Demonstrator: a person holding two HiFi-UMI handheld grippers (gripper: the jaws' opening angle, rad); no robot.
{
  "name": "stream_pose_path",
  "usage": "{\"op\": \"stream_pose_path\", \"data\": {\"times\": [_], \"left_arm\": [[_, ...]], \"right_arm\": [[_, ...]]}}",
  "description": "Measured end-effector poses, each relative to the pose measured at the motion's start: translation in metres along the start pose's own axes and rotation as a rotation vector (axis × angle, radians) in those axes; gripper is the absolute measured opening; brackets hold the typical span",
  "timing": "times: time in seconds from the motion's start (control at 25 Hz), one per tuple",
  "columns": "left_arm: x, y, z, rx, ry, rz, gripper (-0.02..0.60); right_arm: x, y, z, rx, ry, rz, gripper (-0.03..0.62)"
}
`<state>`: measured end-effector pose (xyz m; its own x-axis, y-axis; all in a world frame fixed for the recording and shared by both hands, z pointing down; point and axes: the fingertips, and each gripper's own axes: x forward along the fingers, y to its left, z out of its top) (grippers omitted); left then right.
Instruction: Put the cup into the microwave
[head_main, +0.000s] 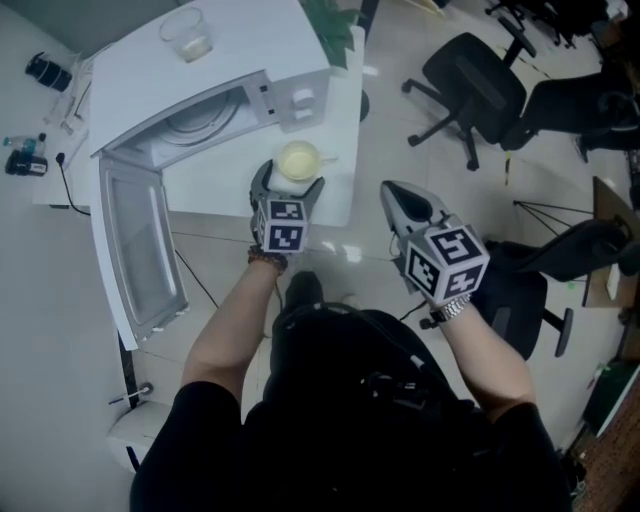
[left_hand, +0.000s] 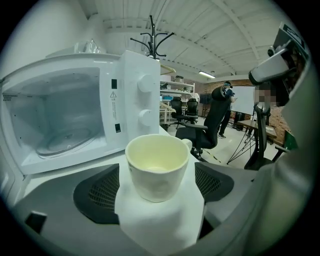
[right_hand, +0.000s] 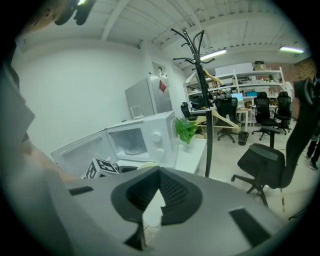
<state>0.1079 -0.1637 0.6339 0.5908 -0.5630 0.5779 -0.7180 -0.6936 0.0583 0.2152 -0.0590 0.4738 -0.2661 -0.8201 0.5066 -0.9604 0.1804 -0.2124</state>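
Smooth, matt cream ceramic on the cup (left_hand: 157, 172); microwave (left_hand: 135, 107) casing glossy white, clear glass turntable (left_hand: 65, 142) inside; left gripper (left_hand: 156, 187) shell matt grey plastic, pads (left_hand: 100, 192) dark, ribbed.

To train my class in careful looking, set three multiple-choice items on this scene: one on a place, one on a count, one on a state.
1. Where does the cream ceramic cup stand?
A) inside the white microwave oven
B) on the white table in front of it
C) on top of it

2. How many round knobs does the microwave's panel carry?
A) one
B) two
C) four

3. The microwave's glazed door is:
A) shut
B) taken off
C) swung wide open

Answers:
1 B: the cup sits on the tabletop outside the cavity, between the open jaws of the left gripper.
2 B: the left gripper view shows two knobs, one above the other.
3 C: the door stands out toward the person, cavity exposed.
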Motion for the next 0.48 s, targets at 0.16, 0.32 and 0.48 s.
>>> {"op": "stream_pose_path", "data": {"times": [0.16, 0.32, 0.48], "left_arm": [[0.009, 0.001, 0.002, 0.003, -0.015, -0.011, 0.462], [0.017, -0.002, 0.006, 0.008, -0.031, -0.026, 0.473], [0.024, -0.001, 0.010, 0.002, -0.045, -0.035, 0.476]], "right_arm": [[0.005, -0.003, -0.002, 0.007, 0.011, -0.011, 0.014], [0.009, -0.006, -0.002, 0.013, 0.018, -0.019, 0.015], [0.011, -0.010, -0.003, 0.018, 0.024, -0.028, 0.014]]}}
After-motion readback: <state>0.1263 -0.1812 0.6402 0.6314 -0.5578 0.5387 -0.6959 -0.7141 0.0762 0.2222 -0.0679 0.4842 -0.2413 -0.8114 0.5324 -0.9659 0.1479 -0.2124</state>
